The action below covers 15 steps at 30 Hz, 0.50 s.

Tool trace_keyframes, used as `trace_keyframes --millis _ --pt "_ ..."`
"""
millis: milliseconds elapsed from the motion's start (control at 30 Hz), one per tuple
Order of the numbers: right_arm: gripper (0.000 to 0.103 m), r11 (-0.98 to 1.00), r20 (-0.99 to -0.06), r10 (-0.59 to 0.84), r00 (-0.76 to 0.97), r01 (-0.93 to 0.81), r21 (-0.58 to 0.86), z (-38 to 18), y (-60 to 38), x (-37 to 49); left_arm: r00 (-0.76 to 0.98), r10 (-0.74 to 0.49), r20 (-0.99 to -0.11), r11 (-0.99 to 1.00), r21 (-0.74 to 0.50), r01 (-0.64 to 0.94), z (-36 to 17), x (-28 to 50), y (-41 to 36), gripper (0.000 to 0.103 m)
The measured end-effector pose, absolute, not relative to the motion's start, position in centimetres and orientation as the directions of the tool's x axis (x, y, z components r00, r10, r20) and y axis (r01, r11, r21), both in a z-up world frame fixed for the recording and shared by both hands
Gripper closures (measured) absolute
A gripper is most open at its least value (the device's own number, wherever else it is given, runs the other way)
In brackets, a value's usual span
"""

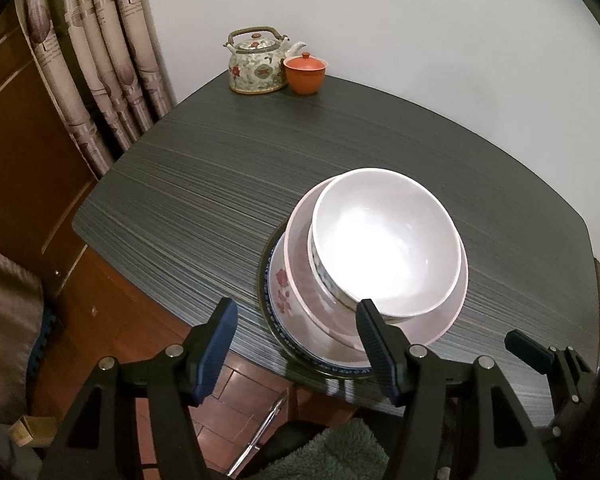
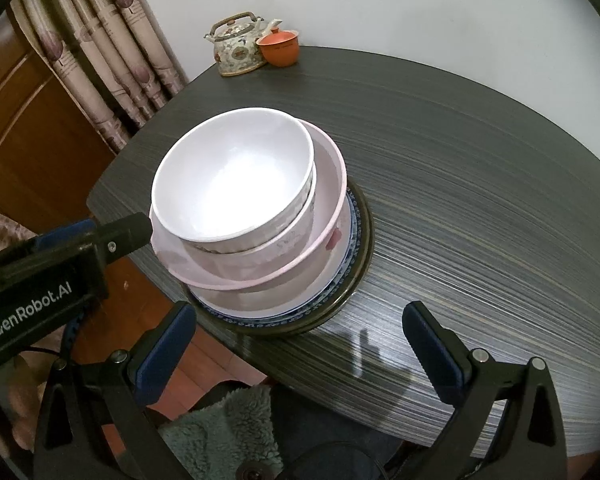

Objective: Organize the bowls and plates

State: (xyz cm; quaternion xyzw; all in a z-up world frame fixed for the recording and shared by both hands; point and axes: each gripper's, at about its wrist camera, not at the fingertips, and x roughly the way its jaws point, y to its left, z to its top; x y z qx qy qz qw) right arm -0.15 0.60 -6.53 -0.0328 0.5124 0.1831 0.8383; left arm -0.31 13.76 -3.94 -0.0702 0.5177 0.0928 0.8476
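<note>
A stack stands near the front edge of the dark table. A white bowl is on top, nested in a patterned bowl, inside a wide pink bowl. Under them lie a flowered plate and a blue-rimmed plate on a dark plate. My left gripper is open at the stack's left side, with one finger close to the pink rim; whether it touches is unclear. My right gripper hangs open in front of the stack, holding nothing.
A floral teapot and an orange lidded cup sit at the table's far corner by the wall. Curtains and a wooden door are to the left. Green fleece fabric lies below the table's near edge.
</note>
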Motion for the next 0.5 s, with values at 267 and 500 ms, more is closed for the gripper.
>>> trace_keyframes --millis 267,500 --pt "0.001 0.931 -0.874 0.273 0.403 -0.338 0.135 -6.6 0.47 0.02 0.442 0.074 -0.894 0.977 -0.024 -0.214 -4.19 -0.13 13.47 0.04" --pt "0.001 0.931 -0.877 0.272 0.397 -0.339 0.135 -6.63 0.38 0.09 0.439 0.076 -0.895 0.977 -0.022 -0.213 -4.29 0.04 13.34 0.04"
